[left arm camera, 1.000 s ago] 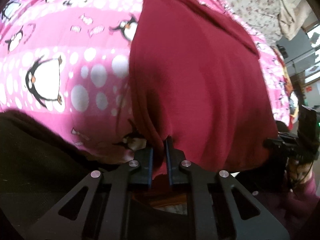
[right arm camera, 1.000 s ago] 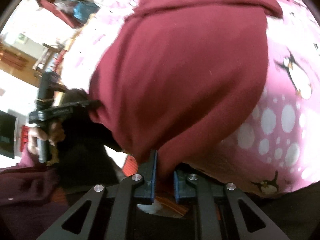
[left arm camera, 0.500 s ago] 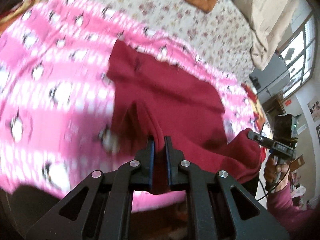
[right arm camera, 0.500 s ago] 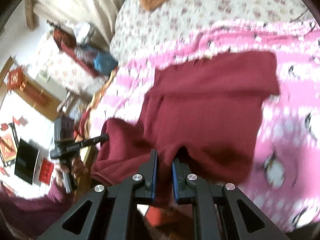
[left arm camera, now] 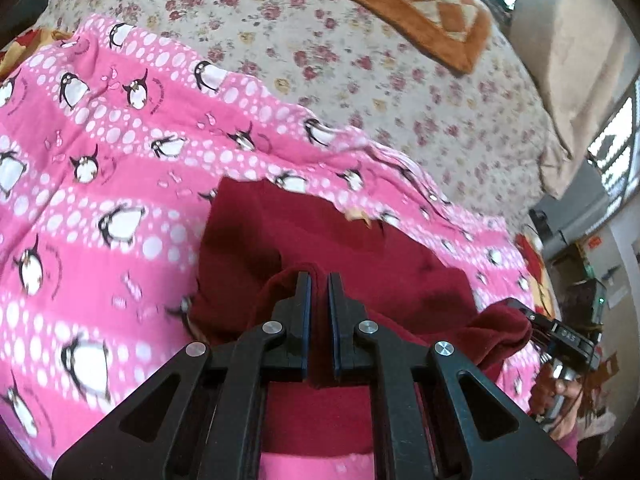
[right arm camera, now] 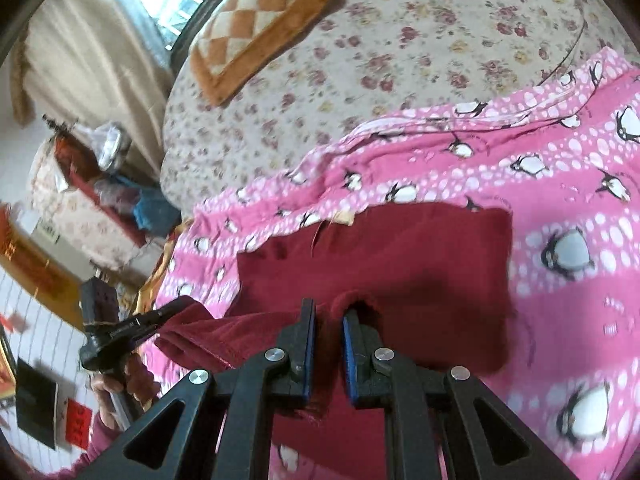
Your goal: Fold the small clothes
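Your left hand-held gripper [left arm camera: 319, 280] is clenched on a pinch of the dark red garment [left arm camera: 360, 248], and your right hand-held gripper [right arm camera: 329, 316] is clenched on another pinch of its near edge, so both corners hang from your pads while the far part lies flat on the pink penguin blanket [left arm camera: 100, 152] on the bed. In the left view the other gripper shows at 3 o'clock with a raised fold of cloth; in the right view its partner sits at 9 o'clock. To fold well, I'd judge you should keep both pinches level and evenly apart, carry the near edge toward 12 o'clock, and lay it square on the far hem before letting go; an uneven lift would skew the crease. Beyond the blanket lies the floral bedspread [left arm camera: 360, 60], with an orange checked cushion [left arm camera: 400, 4] at 12 o'clock.
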The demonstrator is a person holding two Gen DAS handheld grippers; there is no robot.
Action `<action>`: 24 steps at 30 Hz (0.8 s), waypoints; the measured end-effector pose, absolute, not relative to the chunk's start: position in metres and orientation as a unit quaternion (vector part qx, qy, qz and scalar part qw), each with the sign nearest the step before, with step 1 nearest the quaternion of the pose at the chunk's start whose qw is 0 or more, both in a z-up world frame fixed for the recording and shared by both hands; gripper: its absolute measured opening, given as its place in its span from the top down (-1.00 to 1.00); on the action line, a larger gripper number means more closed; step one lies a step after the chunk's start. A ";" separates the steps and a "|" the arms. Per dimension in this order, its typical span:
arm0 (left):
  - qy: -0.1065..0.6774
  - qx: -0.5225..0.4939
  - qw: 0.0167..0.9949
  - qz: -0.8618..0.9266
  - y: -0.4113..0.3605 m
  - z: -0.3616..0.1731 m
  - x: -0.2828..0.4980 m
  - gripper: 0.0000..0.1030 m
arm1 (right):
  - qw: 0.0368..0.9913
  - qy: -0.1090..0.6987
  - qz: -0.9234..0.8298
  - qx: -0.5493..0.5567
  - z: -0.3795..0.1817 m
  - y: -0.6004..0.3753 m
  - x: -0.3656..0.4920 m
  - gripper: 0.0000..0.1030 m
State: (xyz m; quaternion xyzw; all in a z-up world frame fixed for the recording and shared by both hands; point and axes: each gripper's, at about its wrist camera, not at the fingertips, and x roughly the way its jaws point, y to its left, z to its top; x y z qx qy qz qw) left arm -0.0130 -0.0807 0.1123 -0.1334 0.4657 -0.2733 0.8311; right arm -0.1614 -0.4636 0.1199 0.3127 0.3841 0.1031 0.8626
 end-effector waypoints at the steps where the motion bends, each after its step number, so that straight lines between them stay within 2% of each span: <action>1: 0.465 -0.134 0.833 -0.268 -0.081 0.111 -0.008 0.87 | 0.863 0.384 0.097 0.312 0.119 -0.467 -0.154 0.78; 12: 0.515 -0.166 0.810 -0.227 -0.090 0.066 0.057 0.85 | 0.834 0.440 0.019 0.332 0.064 -0.502 -0.072 0.76; 13: 0.517 -0.167 0.808 -0.228 -0.089 0.067 0.058 0.75 | 0.835 0.440 0.012 0.331 0.064 -0.505 -0.071 0.73; 14: 0.515 -0.169 0.807 -0.234 -0.088 0.069 0.059 0.52 | 0.840 0.430 0.002 0.330 0.067 -0.510 -0.073 0.63; 15: 0.505 -0.170 0.811 -0.240 -0.086 0.076 0.058 0.31 | 0.847 0.416 -0.008 0.331 0.072 -0.516 -0.079 0.44; 16: 0.496 -0.172 0.817 -0.238 -0.083 0.081 0.058 -0.11 | 0.851 0.404 -0.014 0.335 0.078 -0.521 -0.084 0.33; 17: 0.480 -0.179 0.826 -0.236 -0.079 0.088 0.056 -0.30 | 0.856 0.391 -0.019 0.338 0.086 -0.526 -0.092 0.17; 21: 0.460 -0.189 0.832 -0.246 -0.077 0.103 0.054 -0.31 | 0.879 0.386 0.018 0.278 0.112 -0.501 -0.105 0.18; 24: 0.471 -0.171 0.829 -0.246 -0.090 0.095 0.053 -0.31 | 0.881 0.404 0.059 0.240 0.112 -0.470 -0.096 0.18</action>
